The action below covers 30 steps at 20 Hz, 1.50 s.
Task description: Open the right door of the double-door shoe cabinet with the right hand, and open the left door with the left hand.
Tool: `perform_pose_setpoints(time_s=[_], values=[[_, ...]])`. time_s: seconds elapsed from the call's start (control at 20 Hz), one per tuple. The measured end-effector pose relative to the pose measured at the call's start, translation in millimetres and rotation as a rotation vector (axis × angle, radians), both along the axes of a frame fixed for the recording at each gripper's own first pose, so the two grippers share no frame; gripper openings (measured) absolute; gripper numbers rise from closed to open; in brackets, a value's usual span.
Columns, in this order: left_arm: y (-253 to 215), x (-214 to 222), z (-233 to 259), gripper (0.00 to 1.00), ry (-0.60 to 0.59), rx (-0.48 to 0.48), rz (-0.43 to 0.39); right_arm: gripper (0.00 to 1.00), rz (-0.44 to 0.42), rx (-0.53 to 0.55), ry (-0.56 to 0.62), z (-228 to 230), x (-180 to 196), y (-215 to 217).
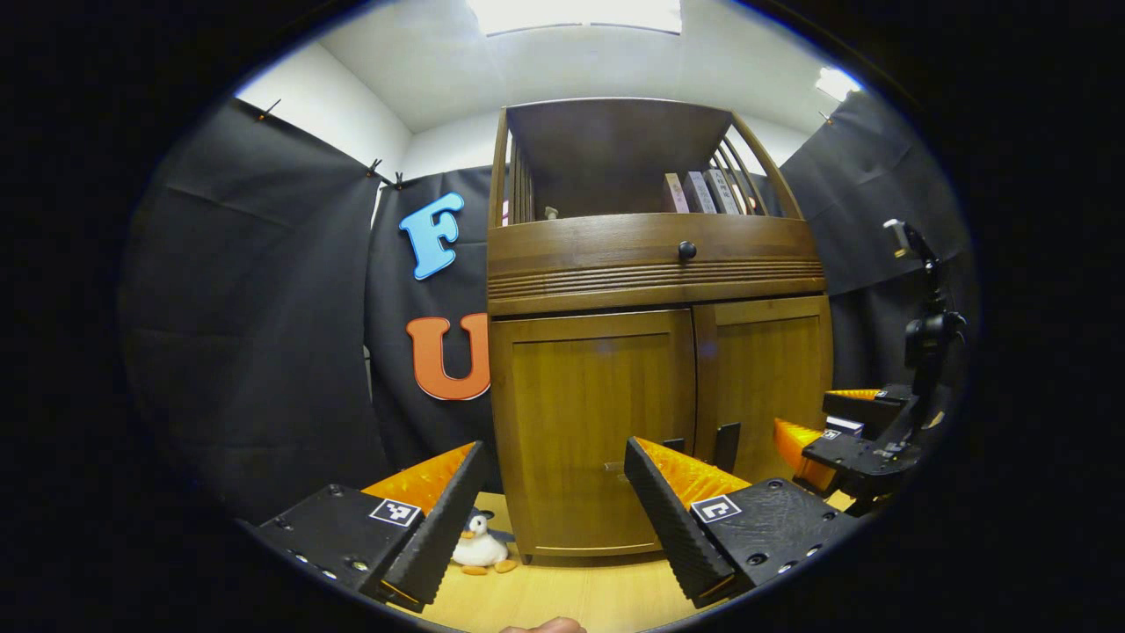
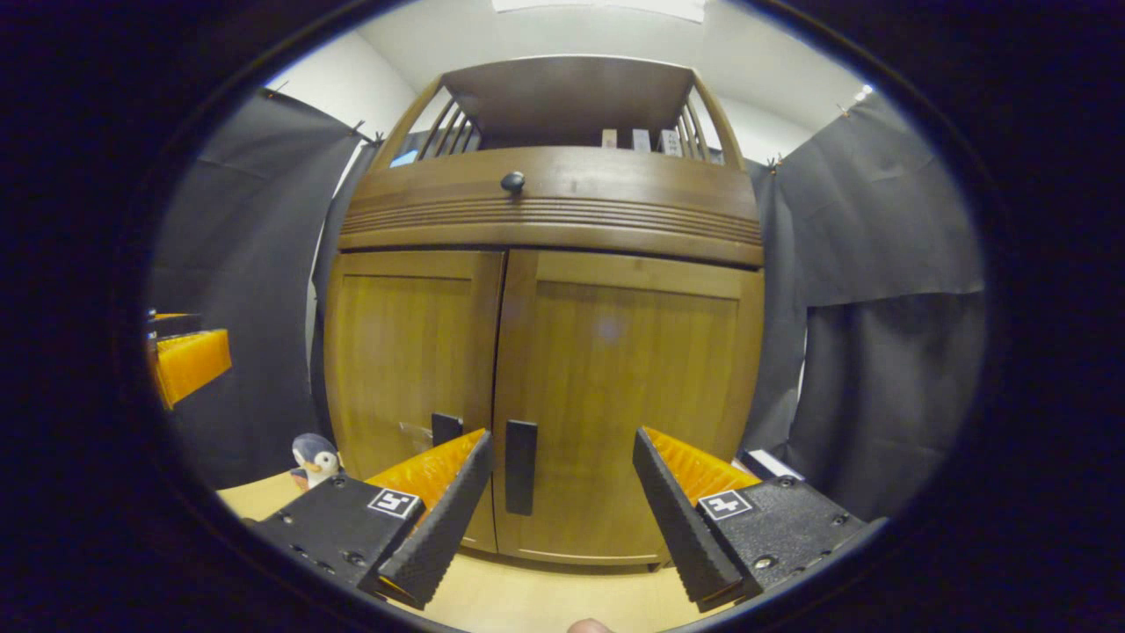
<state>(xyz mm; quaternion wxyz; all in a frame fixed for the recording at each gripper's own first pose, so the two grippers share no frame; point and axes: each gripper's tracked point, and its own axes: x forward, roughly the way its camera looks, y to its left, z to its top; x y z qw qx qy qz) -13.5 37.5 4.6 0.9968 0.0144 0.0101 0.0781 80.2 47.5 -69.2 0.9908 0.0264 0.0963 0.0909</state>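
The double-door shoe cabinet (image 1: pixel 655 352) stands on the wooden floor, both doors closed. In the right gripper view the right door (image 2: pixel 620 400) fills the centre with its dark handle (image 2: pixel 520 466) near the right gripper (image 2: pixel 558 492), which gapes wide, holding nothing. The left gripper (image 1: pixel 554 492) is likewise wide open and empty. The left gripper view adds books (image 1: pixel 703 192) and a toy penguin (image 1: pixel 479 545).

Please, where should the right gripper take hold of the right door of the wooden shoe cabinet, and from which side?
Probably by the dark upright bar handle near the inner edge of the right wooden door. It is narrow and vertical, so the open right gripper should come straight from the front, one finger on each side, then pull outward.
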Motion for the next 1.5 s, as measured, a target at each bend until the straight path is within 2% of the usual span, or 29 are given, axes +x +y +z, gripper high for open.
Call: perform_pose_setpoints(time_s=[0.1, 0.25, 0.3, 0.35, 0.4, 0.5, 0.6, 0.65, 0.7, 0.75, 0.8, 0.85, 0.9, 0.95, 1.0, 1.05, 1.1, 1.5], values=[[7.4, -1.9, -0.3, 0.96, -0.003, 0.009, 0.011, 1.00, -0.009, -0.018, 0.048, -19.7, 10.7, 5.8], [17.7, -3.7, -6.4, 0.95, 0.011, -0.007, 0.011, 0.94, -0.021, -0.034, 0.115, -47.8, 28.8, 14.2], [25.3, -4.1, -7.0, 1.00, 0.014, -0.008, 0.022, 0.93, -0.023, -0.035, 0.134, -54.8, 34.5, 17.6], [32.5, -5.9, -7.4, 0.96, 0.014, -0.007, 0.035, 0.91, -0.025, -0.034, 0.145, -60.1, 40.5, 21.6], [37.9, -8.0, -6.4, 0.96, 0.013, -0.009, 0.048, 0.89, -0.019, -0.033, 0.163, -66.3, 45.7, 27.8], [45.6, -11.4, -9.1, 0.96, 0.015, -0.015, 0.067, 0.85, 0.008, -0.013, 0.197, -75.2, 51.8, 41.4], [50.5, -12.9, -13.2, 0.96, 0.019, -0.024, 0.074, 0.79, -0.010, -0.003, 0.206, -77.8, 56.6, 42.8], [52.6, -11.8, -15.3, 1.00, 0.023, -0.029, 0.075, 0.77, -0.023, -0.001, 0.208, -77.8, 60.2, 42.7], [54.5, -11.1, -16.7, 1.00, 0.026, -0.032, 0.076, 0.75, -0.037, 0.003, 0.210, -79.7, 66.0, 44.3], [55.4, -9.9, -16.8, 0.96, 0.029, -0.034, 0.077, 0.71, -0.056, 0.005, 0.211, -80.4, 71.2, 43.5], [56.6, -9.3, -17.1, 0.96, 0.029, -0.037, 0.078, 0.69, -0.076, 0.007, 0.214, -81.8, 72.4, 41.1], [57.4, -8.5, -17.5, 0.96, 0.024, -0.045, 0.077, 0.62, -0.069, 0.031, 0.216, -81.9, 76.4, 45.8], [58.9, -8.9, -19.3, 1.00, 0.025, -0.057, 0.077, 0.61, -0.066, 0.050, 0.225, -82.7, 76.1, 46.6], [61.5, -8.9, -23.0, 0.96, 0.033, -0.069, 0.080, 0.53, -0.064, 0.063, 0.230, -83.0, 77.5, 48.9], [63.5, -8.6, -25.2, 1.00, 0.042, -0.078, 0.083, 0.49, -0.064, 0.069, 0.238, -84.8, 77.1, 51.7], [64.1, -8.1, -26.8, 0.96, 0.047, -0.085, 0.086, 0.41, -0.069, 0.062, 0.231, -85.3, 80.0, 52.6], [64.8, -9.0, -26.4, 0.96, 0.048, -0.088, 0.091, 0.38, -0.078, 0.053, 0.230, -84.8, 78.0, 51.6], [63.8, -15.7, -23.8, 0.94, 0.050, -0.142, 0.126, 0.31, -0.023, 0.102, 0.250, -81.7, 59.7, 47.8]])
